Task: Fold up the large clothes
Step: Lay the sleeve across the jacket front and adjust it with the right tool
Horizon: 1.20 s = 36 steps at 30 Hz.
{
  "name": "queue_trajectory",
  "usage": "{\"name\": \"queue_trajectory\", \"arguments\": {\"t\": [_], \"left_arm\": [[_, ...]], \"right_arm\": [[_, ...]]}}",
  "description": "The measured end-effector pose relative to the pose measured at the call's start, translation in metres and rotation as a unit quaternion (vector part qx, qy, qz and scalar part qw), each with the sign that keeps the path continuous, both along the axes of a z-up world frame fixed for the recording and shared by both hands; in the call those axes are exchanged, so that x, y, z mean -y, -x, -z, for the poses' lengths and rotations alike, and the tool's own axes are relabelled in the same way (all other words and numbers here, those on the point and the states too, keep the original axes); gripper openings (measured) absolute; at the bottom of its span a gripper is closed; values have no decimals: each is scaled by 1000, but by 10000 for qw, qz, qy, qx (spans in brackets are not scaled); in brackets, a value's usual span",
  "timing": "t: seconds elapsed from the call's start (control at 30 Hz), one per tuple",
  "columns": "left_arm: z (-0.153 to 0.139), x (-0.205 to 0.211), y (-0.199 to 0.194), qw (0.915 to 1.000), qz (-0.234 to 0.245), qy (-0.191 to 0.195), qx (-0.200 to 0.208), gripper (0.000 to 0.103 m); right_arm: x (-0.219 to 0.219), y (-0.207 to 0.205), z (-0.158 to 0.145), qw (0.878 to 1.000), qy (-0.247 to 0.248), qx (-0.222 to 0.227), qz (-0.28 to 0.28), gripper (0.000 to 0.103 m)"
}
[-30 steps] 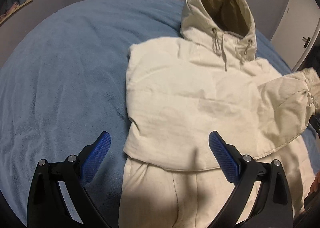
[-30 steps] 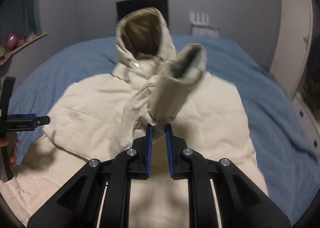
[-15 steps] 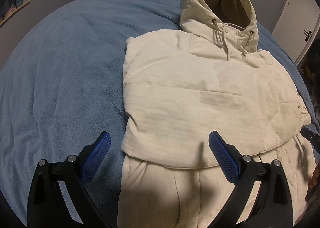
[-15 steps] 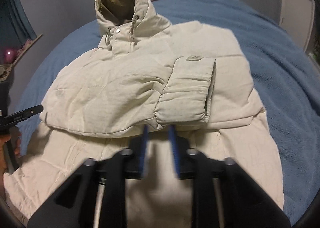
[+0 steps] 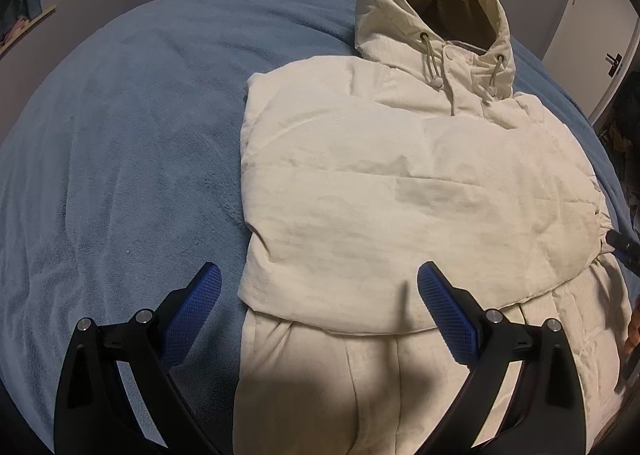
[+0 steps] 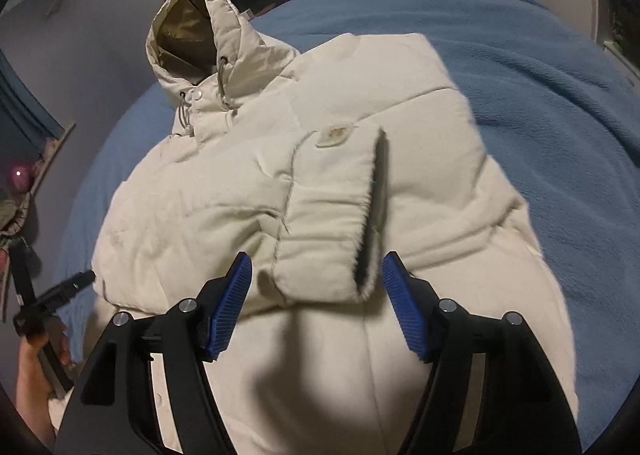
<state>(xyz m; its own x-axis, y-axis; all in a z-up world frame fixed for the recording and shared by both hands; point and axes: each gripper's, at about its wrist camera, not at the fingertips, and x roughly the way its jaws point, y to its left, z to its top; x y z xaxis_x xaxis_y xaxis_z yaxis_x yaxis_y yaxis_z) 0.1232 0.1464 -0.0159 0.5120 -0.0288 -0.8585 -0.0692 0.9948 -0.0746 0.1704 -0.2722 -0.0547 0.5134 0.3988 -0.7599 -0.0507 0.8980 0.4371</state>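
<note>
Now that right gripper [image 6: 316,295] jaws have just opened, sleeve cuff [image 6: 328,215] lies released across jacket [image 5: 400,195] front; left gripper [image 5: 320,311] jaws apart, empty; bottom fold next

The puffy jacket [image 5: 400,183] is soft, matt cloth. The blue blanket [image 5: 120,159] under it looks fuzzy.

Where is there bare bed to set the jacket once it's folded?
The widest bare patch of blanket lies left of the jacket, running up to the wall. A second strip of it shows on the jacket's other side in the right wrist view. It is crowded near the sleeve cuff, where the open right tool sits.
</note>
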Motion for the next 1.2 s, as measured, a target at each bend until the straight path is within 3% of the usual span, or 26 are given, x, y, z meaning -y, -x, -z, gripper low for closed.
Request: {"name": "queue_trajectory", "arguments": {"t": [0.07, 0.13, 0.17, 0.27, 0.47, 0.67, 0.9, 1.13, 1.2], "left_arm": [[3, 0, 0, 10000, -1, -10, -37, 95], [9, 0, 0, 9999, -8, -20, -105, 95], [11, -1, -1, 9999, -16, -26, -147, 95], [19, -3, -2, 9997, -58, -11, -249, 95], [16, -2, -1, 9999, -46, -47, -155, 95], [18, 3, -2, 9997, 53, -143, -199, 95], [26, 0, -7, 9992, 65, -159, -355, 95], [16, 3, -3, 9996, 115, -253, -94, 95], [9, 5, -2, 9995, 145, -286, 84, 95]], "right_arm": [[-3, -4, 3, 9999, 93, -59, 14, 65], [-5, -1, 1, 9990, 437, 54, 98, 41], [-4, 0, -1, 9985, 513, 137, 124, 24], [-4, 12, -16, 9954, 743, 592, 82, 13], [4, 34, -50, 9853, 1232, 1151, 279, 10], [15, 25, -20, 9902, 1236, 557, 340, 10], [16, 12, 14, 9908, 1308, 198, 299, 11], [8, 19, -4, 9839, 1734, 374, 219, 15], [7, 21, -14, 9805, 1870, 542, 258, 21]]}}
